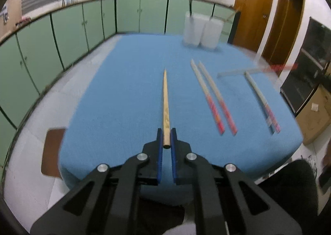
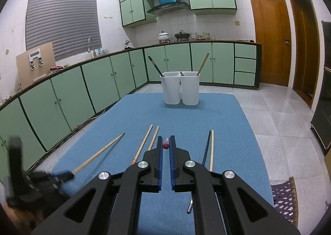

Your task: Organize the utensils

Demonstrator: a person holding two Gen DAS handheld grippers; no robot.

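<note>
My left gripper (image 1: 166, 134) is shut on a plain wooden chopstick (image 1: 166, 102) that points forward over the blue mat (image 1: 124, 94). In the right wrist view that gripper (image 2: 66, 175) and its chopstick (image 2: 99, 153) show blurred at the lower left. My right gripper (image 2: 166, 142) is shut on a red-ended chopstick (image 2: 166, 144), seen end-on between the blue pads. Two white holders (image 2: 179, 88) stand at the mat's far end, with a dark chopstick (image 2: 155, 66) in the left one and a wooden chopstick (image 2: 203, 63) in the right one. They also show blurred in the left wrist view (image 1: 201, 30).
Loose chopsticks lie on the mat: a pair with red ends (image 1: 213, 94), another pair (image 1: 261, 100), two wooden ones (image 2: 148, 142), a dark and a wooden one (image 2: 209, 148). Green cabinets (image 2: 82, 88) run along the left and back. A stool (image 2: 286, 197) stands at the right.
</note>
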